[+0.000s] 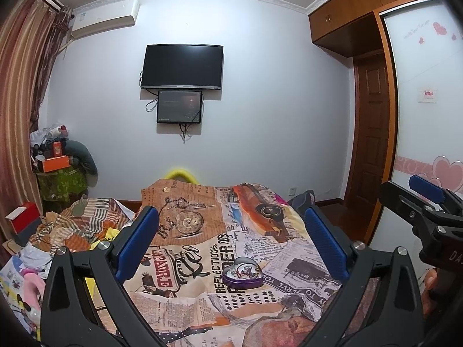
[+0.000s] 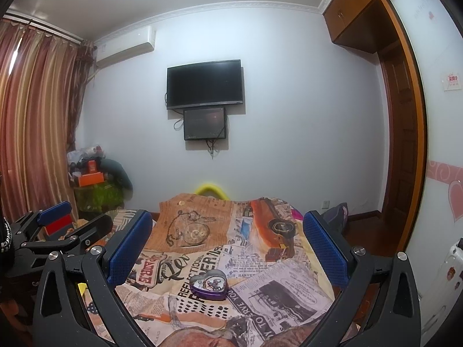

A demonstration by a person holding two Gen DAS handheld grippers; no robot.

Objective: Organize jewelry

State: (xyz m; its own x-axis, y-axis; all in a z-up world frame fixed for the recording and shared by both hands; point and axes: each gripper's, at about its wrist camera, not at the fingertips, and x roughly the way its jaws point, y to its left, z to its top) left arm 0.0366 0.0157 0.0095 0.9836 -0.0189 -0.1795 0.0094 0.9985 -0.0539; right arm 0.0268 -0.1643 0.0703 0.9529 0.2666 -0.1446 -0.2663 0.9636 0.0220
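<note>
1. Tin (image 1: 242, 272): heart-shaped, purple-walled, with a clear top showing chain jewelry (image 1: 246, 271) inside; it sits on the printed bedspread (image 1: 202, 312) near the bed's near edge, roughly midway across.
2. Left gripper (image 1: 231, 243): jaws wide, holding nothing, raised above and framing the tin.
3. Right gripper (image 2: 228, 245): jaws wide, empty, likewise aimed at the tin.
4. Judgement: jewelry lies contained; this fits both start and finish.

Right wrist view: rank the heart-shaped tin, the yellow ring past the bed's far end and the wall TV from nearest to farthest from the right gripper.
1. Heart-shaped tin: nearest, on the printed bedspread between the open jaws of the right gripper.
2. Yellow ring: beyond the bed's far edge, centre.
3. Wall TV: farthest, high on the back wall.
</note>
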